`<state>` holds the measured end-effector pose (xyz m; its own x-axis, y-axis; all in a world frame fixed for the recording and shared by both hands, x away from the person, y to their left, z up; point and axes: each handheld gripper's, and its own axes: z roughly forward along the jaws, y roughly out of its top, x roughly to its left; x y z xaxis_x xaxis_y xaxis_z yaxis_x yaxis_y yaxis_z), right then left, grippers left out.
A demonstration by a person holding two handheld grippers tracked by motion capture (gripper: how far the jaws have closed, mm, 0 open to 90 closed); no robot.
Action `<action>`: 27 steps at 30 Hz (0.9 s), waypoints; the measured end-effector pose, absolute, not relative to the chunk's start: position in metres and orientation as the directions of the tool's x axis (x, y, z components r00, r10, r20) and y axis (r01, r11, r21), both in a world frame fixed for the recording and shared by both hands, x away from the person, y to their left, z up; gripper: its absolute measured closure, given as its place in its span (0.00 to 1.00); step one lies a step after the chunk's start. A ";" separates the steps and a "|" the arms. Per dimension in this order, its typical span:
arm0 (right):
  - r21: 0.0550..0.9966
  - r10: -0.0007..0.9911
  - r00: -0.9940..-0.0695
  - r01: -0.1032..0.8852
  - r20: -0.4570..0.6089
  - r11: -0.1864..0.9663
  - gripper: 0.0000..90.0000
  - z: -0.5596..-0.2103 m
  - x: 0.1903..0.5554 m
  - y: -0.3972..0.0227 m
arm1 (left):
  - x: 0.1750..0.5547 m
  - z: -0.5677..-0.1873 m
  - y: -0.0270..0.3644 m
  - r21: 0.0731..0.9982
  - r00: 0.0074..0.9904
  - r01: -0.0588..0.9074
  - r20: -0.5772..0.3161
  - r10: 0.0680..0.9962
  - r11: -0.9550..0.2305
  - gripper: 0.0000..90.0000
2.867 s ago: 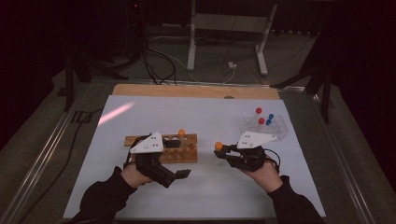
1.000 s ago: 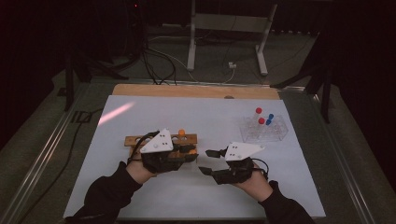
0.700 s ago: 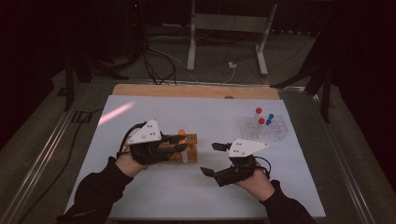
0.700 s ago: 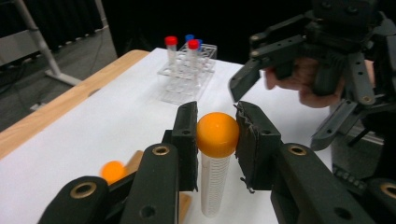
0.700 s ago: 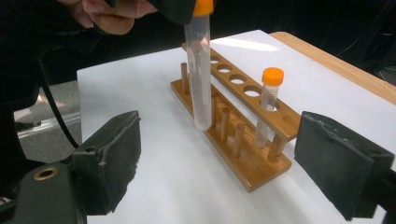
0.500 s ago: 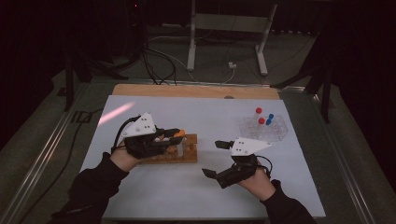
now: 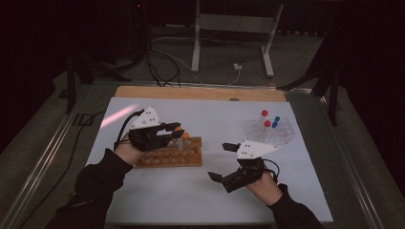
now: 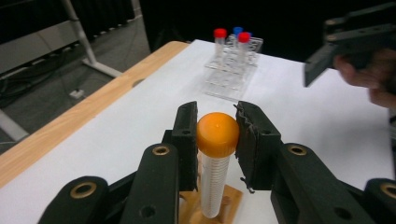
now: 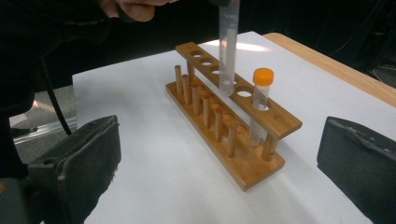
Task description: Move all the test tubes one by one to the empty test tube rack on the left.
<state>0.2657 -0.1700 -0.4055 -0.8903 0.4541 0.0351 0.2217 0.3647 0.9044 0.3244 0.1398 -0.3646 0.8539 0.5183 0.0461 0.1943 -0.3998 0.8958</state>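
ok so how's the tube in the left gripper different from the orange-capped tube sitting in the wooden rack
The held tube hangs above the wooden rack, its tip over a hole, while the racked tube stands seated in an end hole. The left gripper is shut on the held tube's orange cap; nothing touches the racked tube. The right gripper has just been opening, nothing between its jaws. Both tubes are clear, upright and orange-capped.

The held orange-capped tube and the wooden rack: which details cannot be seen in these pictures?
- Orange-capped tube: its lower end is cut off by the bottom edge of the left gripper view.
- Its cap, in the right gripper view, is cut off by the top edge.
- Wooden rack: its left end is hidden by the left gripper in the high view.
- Clear rack: its tubes are too small to count there.
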 end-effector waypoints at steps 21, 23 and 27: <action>0.918 0.460 -0.887 0.211 0.035 0.336 0.00 -0.405 0.266 -0.175 | 0.348 -0.402 0.147 0.895 0.811 0.264 -0.004 0.584 -0.361 0.80; 0.921 0.463 -0.886 0.206 0.032 0.331 0.00 -0.405 0.266 -0.176 | 0.348 -0.408 0.147 0.891 0.809 0.275 -0.011 0.588 -0.361 0.80; 0.920 0.462 -0.886 0.207 0.032 0.332 0.00 -0.405 0.266 -0.176 | 0.350 -0.417 0.148 0.885 0.807 0.294 -0.027 0.590 -0.361 0.80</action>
